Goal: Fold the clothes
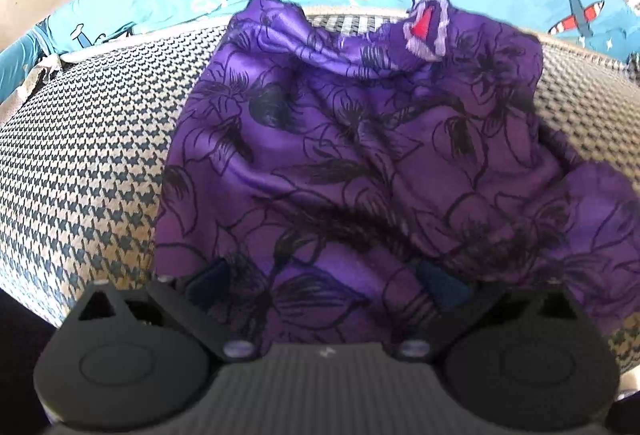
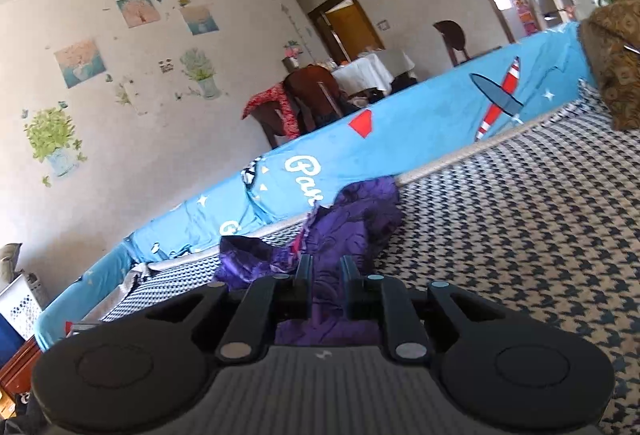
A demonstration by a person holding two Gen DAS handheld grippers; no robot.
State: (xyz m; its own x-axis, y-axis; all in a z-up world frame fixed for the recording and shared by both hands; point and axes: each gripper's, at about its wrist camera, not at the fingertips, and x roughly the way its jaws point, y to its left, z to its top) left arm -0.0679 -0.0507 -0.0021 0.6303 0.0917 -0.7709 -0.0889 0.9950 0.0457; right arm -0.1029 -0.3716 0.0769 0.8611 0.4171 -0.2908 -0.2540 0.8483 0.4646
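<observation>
Lying crumpled ahead of both tools, the purple satin garment with black floral outlines (image 1: 360, 139) rested on the houndstooth-patterned mattress (image 1: 88, 163). The left gripper (image 1: 320, 287) had its fingers spread wide, cloth draped over and between them; whether it gripped could not be told. The right gripper (image 2: 327, 267) stood nearly closed, pinching a purple fold. A blue printed sheet (image 2: 420, 131) lay beyond.
</observation>
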